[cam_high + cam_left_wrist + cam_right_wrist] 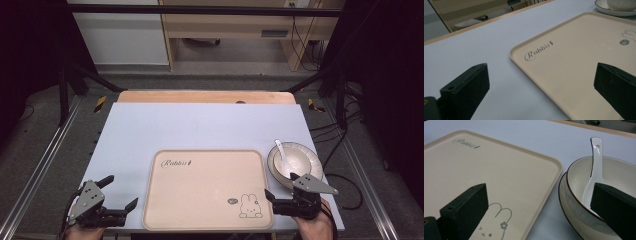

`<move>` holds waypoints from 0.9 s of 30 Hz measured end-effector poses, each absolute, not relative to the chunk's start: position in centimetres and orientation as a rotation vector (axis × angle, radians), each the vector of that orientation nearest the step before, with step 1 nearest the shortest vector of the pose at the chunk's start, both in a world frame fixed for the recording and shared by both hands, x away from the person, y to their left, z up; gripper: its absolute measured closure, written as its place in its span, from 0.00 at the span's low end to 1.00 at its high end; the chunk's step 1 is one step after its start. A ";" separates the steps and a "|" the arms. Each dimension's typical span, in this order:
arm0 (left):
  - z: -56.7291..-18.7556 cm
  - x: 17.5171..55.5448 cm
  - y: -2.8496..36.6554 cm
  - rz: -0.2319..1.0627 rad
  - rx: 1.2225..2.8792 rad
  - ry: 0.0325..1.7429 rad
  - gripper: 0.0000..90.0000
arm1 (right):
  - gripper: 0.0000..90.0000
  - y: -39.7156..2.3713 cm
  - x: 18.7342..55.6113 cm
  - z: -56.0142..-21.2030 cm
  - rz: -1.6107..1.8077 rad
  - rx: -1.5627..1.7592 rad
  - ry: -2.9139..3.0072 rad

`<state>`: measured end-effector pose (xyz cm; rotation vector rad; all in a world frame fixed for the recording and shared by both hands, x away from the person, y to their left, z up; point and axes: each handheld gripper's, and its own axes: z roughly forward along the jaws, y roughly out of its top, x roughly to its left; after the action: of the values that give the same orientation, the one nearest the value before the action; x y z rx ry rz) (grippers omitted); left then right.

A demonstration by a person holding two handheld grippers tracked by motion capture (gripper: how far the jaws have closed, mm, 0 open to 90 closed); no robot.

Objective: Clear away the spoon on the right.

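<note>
High view: my hands leave the frame at the bottom edge, and my right gripper (283,196) covers the near rim of the bowl (294,161). Small mark beside the tray's (207,220) rabbit too small to read. Left gripper view: the bowl is cut off at the top edge. Right gripper view: my right finger (614,207) hides the spoon's (596,165) scoop; saucer (562,195) runs off the bottom.
</note>
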<state>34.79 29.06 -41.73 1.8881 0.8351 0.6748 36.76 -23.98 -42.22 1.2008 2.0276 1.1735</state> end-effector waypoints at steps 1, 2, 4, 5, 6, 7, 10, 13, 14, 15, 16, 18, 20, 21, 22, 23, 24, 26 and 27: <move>-41.7 34.8 29.1 0.677 1.888 0.836 0.00 | 0.02 -24.0 36.8 -42.2 1.176 1.206 2.031; -41.7 34.8 29.1 0.676 1.889 0.835 0.00 | 0.02 -24.0 36.9 -42.2 1.175 1.203 2.029; -41.7 34.8 29.1 0.676 1.888 0.836 0.00 | 0.02 -24.1 37.1 -42.2 1.168 1.204 2.030; -41.7 34.8 29.1 0.677 1.888 0.835 0.00 | 0.02 -24.1 37.2 -42.2 1.172 1.209 2.026; -41.7 34.8 29.1 0.677 1.888 0.836 0.00 | 0.02 -24.1 37.3 -42.1 1.176 1.216 2.025; -41.7 34.8 29.1 0.677 1.888 0.835 0.00 | 0.03 -24.2 37.3 -42.1 1.181 1.225 2.027; -41.7 34.8 29.1 0.678 1.887 0.836 0.00 | 0.03 -24.2 37.6 -42.1 1.180 1.232 2.027; -41.7 34.8 29.1 0.677 1.888 0.837 0.00 | 0.03 -24.2 37.9 -42.1 1.175 1.240 2.031; -41.7 34.8 29.1 0.676 1.888 0.837 0.00 | 0.03 -24.2 38.0 -42.1 1.170 1.242 2.032; -41.7 34.8 29.1 0.675 1.887 0.838 0.00 | 0.03 -24.2 38.1 -42.1 1.168 1.245 2.032; -41.7 34.8 29.1 0.675 1.888 0.838 0.00 | 0.03 -24.2 38.2 -42.1 1.170 1.250 2.033; -41.7 34.8 29.1 0.675 1.889 0.838 0.00 | 0.03 -24.2 38.5 -42.2 1.163 1.253 2.034; -41.7 34.8 29.1 0.674 1.889 0.838 0.00 | 0.03 -24.2 38.7 -42.2 1.152 1.262 2.034; -41.8 34.8 29.1 0.674 1.890 0.839 0.00 | 0.02 -24.3 38.8 -42.2 1.147 1.267 2.037; -41.8 34.8 29.1 0.673 1.891 0.840 0.00 | 0.02 -24.3 38.9 -42.2 1.147 1.276 2.033; -41.8 34.8 29.1 0.673 1.891 0.841 0.00 | 0.02 -24.4 39.1 -42.2 1.135 1.274 2.034; -41.8 34.9 29.0 0.672 1.891 0.842 0.00 | 0.02 -24.4 39.1 -42.2 1.134 1.287 2.034; -41.8 34.9 29.0 0.674 1.895 0.841 0.00 | 0.02 -24.5 39.4 -42.2 1.134 1.303 2.032; -41.8 34.9 29.0 0.675 1.895 0.841 0.00 | 0.02 -24.5 39.5 -42.2 1.130 1.300 2.029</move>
<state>34.87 29.01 -41.84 1.8951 0.8406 0.6745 39.53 -24.53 -42.24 1.3000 2.0291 1.1298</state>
